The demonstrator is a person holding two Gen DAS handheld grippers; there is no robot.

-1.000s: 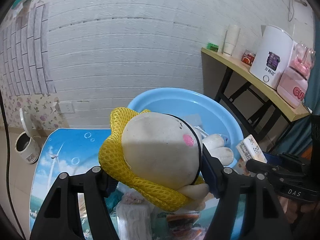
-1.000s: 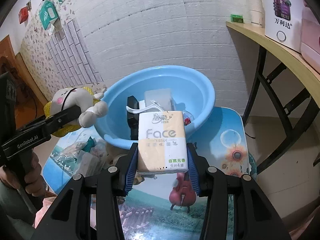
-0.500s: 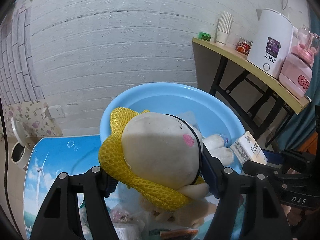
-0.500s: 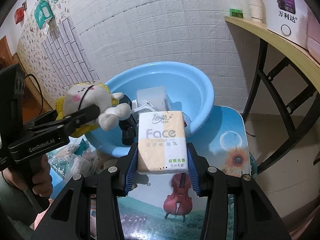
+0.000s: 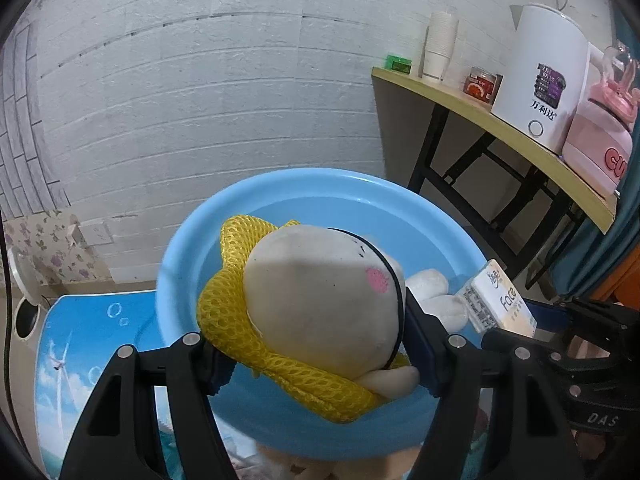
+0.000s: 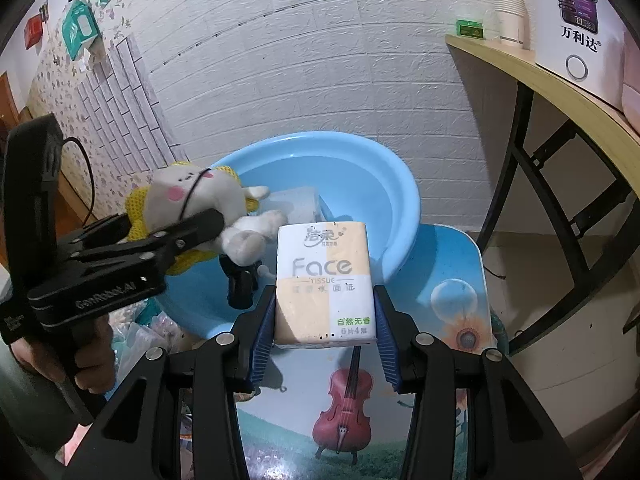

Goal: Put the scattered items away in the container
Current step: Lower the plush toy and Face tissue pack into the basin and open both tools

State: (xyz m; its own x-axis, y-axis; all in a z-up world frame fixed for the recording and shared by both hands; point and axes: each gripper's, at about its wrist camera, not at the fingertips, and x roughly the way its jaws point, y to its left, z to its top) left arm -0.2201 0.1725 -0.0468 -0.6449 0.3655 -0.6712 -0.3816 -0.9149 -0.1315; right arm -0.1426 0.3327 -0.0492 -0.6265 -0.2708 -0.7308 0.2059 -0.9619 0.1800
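Fingers [image 5: 420, 344] of the left gripper [image 5: 316, 354] are clamped about halfway open on the plush toy [image 5: 320, 300], pads pressed against either side of its head and yellow mesh collar. Right gripper [image 6: 324, 332] has a narrower set, its blue pads [image 6: 264, 332] tight on both flanks of the tissue pack [image 6: 324, 280], which stands upright between them.

Landmark: blue basin [image 6: 384, 188] on the printed table [image 6: 452, 300].
- Plush toy: over the basin's left side, held above the rim — not resting on anything seen in the right wrist view.
- Tissue pack: at the basin's near edge, in front of it and just short of the bowl, held off the table.
- Inside the basin: a white box-like item [image 6: 300, 204] and a dark object [image 6: 240, 284] near the near rim; identity of the dark one cannot be told.
- Loose wrapped items [image 6: 140, 328] lie left of the basin on the table, not yet collected.

Step in hand, by my reading: transport — both items carried to the basin, neither released.

Next move calls for lowering the toy inside the rim, then opening the left jaws fully so the mesh does not snag. The pack needs carrying forward past the near rim before release; the two grippers are close, so staggering the drops seems prudent.
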